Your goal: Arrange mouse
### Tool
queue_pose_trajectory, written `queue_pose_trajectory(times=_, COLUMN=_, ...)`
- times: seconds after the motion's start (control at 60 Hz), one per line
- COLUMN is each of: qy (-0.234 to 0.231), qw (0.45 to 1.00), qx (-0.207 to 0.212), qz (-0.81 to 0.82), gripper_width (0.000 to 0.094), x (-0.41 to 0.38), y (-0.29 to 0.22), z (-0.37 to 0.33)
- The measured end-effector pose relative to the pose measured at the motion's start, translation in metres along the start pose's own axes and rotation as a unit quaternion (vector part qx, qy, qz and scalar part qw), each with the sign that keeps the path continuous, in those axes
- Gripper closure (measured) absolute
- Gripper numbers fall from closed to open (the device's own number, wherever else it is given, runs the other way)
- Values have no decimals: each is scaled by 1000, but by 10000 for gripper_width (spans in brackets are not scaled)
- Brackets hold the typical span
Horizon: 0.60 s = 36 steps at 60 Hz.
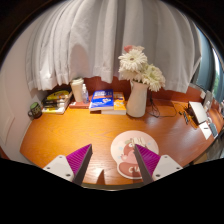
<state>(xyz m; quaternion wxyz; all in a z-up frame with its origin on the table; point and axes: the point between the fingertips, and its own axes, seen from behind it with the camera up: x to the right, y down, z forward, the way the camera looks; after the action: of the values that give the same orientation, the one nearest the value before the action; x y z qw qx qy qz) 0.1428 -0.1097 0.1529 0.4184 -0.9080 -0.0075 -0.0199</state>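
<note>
While the gripper (108, 163) hovers spread and empty above the wooden counter (60, 135), the task looks to be at the approach step. Left to right: stacked books (57, 100), a white vase (137, 99) of flowers, a round pink mousepad (133, 153). The pale mouse (124, 151) seems to sit on the mousepad between the fingers; the next move calls for descending around it.

White vase (137, 98) w/ pale flowers (140, 67) stands near table (60, 132) back edge, about mid. Blue books (103, 99) just beside it; white cup (78, 90) and a book stack (56, 101) toward back-left corner. Sheer curtains (95, 40) behind.
</note>
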Motion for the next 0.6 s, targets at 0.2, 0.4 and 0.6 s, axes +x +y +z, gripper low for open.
queue_pose_trajectory(times=0.2, qy=-18, qw=999, qx=31, qz=-4, gripper_width=81, x=-75, y=5, z=-70)
queue_pose_trajectory(times=0.4, qy=-27, qw=999, qx=40, qz=-12, gripper_width=85, x=-121, y=26, z=-113)
queue_pose_trajectory(times=0.6, qy=-36, qw=998, qx=40, qz=-27, gripper_width=83, x=-151, y=41, z=-137)
